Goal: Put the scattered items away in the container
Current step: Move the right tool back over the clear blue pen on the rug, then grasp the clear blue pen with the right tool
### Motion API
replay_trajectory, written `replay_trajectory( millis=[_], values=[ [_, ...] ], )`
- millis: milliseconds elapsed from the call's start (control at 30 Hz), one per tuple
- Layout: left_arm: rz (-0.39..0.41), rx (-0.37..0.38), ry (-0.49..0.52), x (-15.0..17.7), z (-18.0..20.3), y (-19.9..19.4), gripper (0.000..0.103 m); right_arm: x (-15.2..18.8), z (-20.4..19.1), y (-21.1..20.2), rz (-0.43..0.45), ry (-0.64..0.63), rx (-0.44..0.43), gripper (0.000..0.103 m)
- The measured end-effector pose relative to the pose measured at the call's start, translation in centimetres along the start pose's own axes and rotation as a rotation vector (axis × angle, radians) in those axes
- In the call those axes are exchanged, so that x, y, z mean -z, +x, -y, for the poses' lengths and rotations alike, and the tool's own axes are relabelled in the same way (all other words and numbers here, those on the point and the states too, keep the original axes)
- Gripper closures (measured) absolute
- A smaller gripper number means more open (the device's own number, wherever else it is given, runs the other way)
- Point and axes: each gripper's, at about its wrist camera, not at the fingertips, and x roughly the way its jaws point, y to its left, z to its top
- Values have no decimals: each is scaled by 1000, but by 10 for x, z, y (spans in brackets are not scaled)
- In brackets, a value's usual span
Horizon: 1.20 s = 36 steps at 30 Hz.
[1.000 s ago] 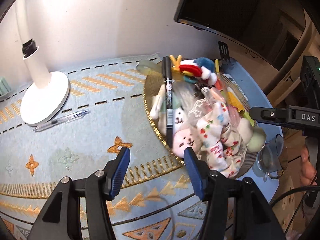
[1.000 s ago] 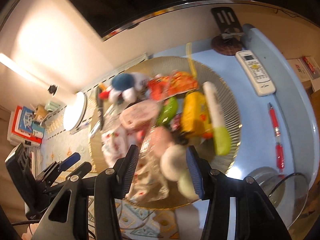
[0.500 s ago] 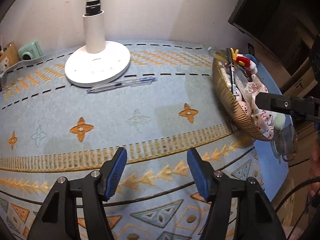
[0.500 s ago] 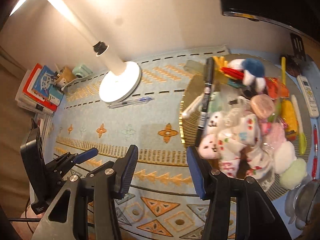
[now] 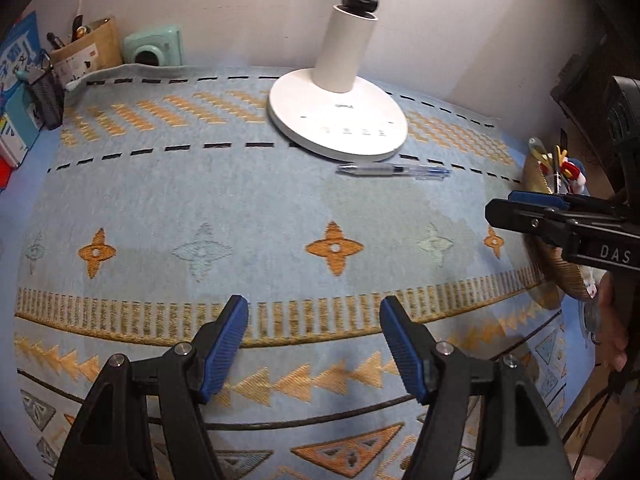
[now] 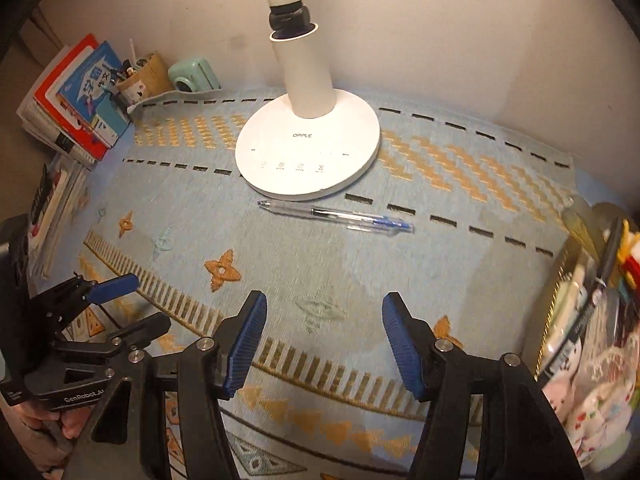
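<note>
A: Both views have swung off the basket onto the rug-covered worktop (image 6: 320, 272). The right tool (image 6: 324, 340) and left tool (image 5: 314, 340) gape wide, empty.

B: So next is the clear blue-tipped ballpoint pen (image 6: 336, 216), loose beside the white lamp base (image 6: 308, 152)?

A: Likely. The round gold wicker basket (image 6: 560, 280), far right, is heaped with plush toys and a black marker.

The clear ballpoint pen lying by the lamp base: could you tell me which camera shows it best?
The right wrist view: the pen lies nearer and larger, its blue tip distinct. The left wrist view shows it whole too, but smaller and farther off.
</note>
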Motion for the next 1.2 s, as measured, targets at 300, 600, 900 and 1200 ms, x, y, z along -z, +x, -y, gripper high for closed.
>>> replay_trajectory(
  millis=[300,600,900,1200],
  values=[
    [-29,5,-77,-13,-35,23,38,-46,-20,57,-98,-238,74,43],
    [-49,15,-107,-22,-42,41,38,-58,-21,93,-180,-374,104,43],
    [-49,15,-100,-28,-41,45,37,-41,-12,84,-159,-309,44,74],
    [-51,27,-102,-26,-41,43,37,-6,-35,72,-212,-269,-34,82]
  ],
)
